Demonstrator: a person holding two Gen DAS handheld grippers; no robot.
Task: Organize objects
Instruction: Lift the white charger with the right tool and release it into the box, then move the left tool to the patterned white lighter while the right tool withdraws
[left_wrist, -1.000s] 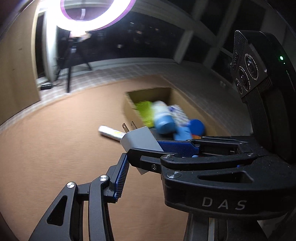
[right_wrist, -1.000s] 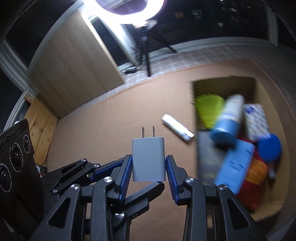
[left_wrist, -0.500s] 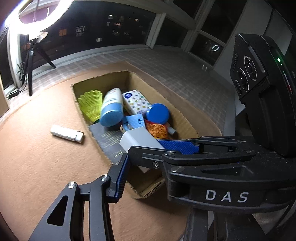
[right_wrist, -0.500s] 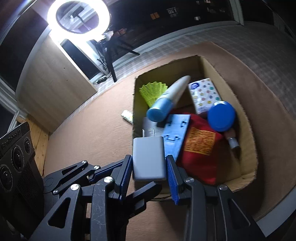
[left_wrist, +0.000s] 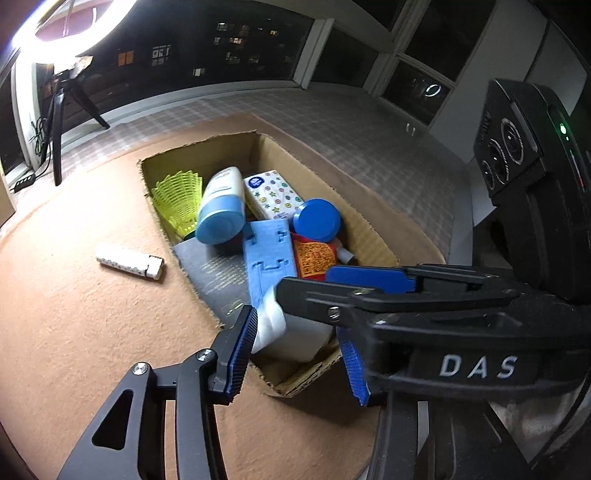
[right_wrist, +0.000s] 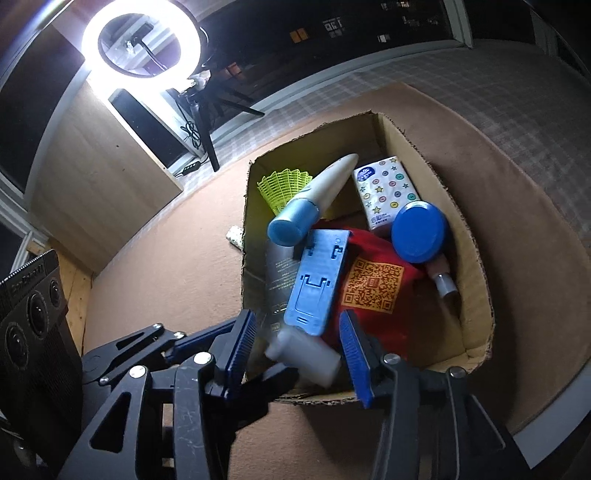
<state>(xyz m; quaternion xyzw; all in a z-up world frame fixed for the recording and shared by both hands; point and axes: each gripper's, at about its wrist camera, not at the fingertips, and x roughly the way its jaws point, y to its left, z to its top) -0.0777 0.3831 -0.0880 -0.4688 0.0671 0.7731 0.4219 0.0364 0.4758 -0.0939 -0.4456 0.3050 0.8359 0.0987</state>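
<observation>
Cardboard box (right_wrist: 476, 280) on carpet, nearly full. Right gripper (right_wrist: 299, 354) jaws just opened apart; left gripper (left_wrist: 295, 354) jaws also apart. White charger (right_wrist: 303, 356) loose between pads, dropping into near corner. White tube (left_wrist: 129, 261) left of box, still outside.

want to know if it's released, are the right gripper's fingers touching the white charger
Apart. The right wrist view shows the white charger blurred between the right gripper fingers, which have just been opening, gaps either side.
</observation>
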